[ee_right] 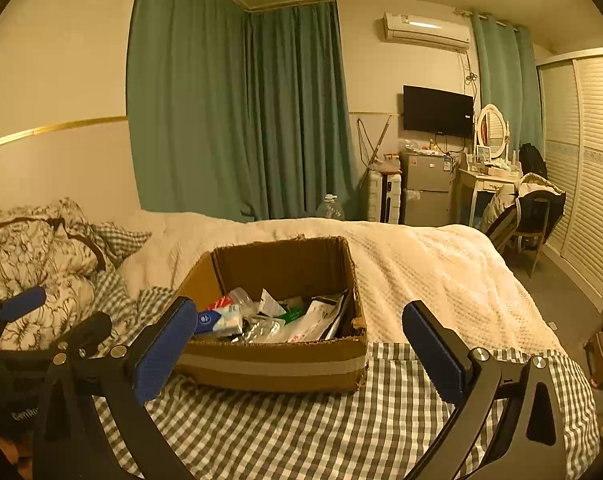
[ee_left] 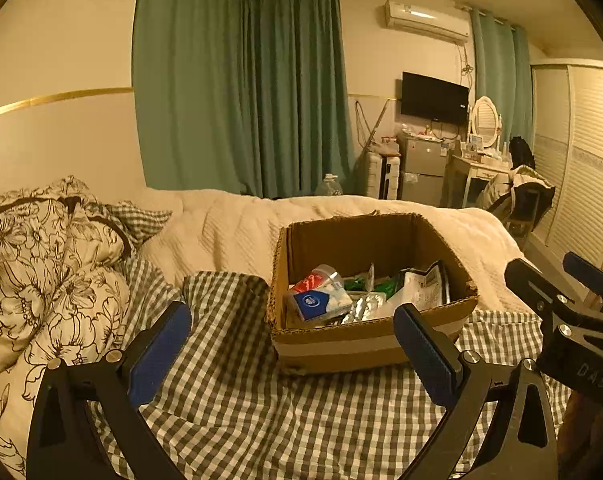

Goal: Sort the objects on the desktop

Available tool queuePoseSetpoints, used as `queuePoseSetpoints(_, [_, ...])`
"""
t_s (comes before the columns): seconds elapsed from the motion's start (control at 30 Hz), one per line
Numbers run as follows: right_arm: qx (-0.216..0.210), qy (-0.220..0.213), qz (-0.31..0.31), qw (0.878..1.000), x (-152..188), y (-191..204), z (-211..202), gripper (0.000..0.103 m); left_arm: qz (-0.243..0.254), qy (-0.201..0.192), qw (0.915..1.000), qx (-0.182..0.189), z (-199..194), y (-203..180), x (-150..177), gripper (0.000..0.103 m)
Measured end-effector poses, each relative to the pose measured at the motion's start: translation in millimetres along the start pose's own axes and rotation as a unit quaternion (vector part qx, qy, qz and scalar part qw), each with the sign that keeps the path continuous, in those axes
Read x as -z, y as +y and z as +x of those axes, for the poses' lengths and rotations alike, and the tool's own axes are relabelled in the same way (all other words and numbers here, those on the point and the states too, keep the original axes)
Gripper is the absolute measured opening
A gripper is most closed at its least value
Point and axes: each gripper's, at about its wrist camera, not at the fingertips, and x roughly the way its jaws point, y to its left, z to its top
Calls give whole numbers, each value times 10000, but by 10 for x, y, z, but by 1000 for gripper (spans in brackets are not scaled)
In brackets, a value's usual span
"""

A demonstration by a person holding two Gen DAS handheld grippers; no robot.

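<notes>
The left gripper (ee_left: 292,344), a black two-finger frame with blue ribbed pads, hangs over the grey-and-white checked sheet (ee_left: 261,408) with its jaws spread wide and nothing between them. The right gripper (ee_right: 299,338), built the same way, is likewise wide open and empty, held just to the right of the left one; each shows at the edge of the other's view. Both point toward an open brown corrugated cardboard box (ee_left: 341,344) with a pale tape band round its near wall, which sits on the checked sheet at the edge of a cream quilted blanket (ee_left: 229,232). In the right wrist view the left finger's pad overlaps the box's near left corner, though whether it touches cannot be told.

Inside the box lies a jumble of small things: a blue-and-white tissue pack (ee_left: 321,304) at the near left, a clear plastic bottle with a red label (ee_left: 321,278) behind it, silver foil blister strips (ee_left: 365,306) in the middle, a green packet (ee_left: 357,283) further back, and a white printed pouch with a dark edge (ee_left: 423,286) leaning at the right.

A floral-patterned pillow (ee_left: 41,264) is heaped to the left of the sheet. Teal curtains (ee_left: 241,92) hang behind the bed.
</notes>
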Motion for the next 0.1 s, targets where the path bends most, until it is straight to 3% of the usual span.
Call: queuePoseSetpoints(0.1, [5, 52, -34, 10000, 36, 11, 46, 103, -90, 93, 9999, -6, 56, 66, 14, 103])
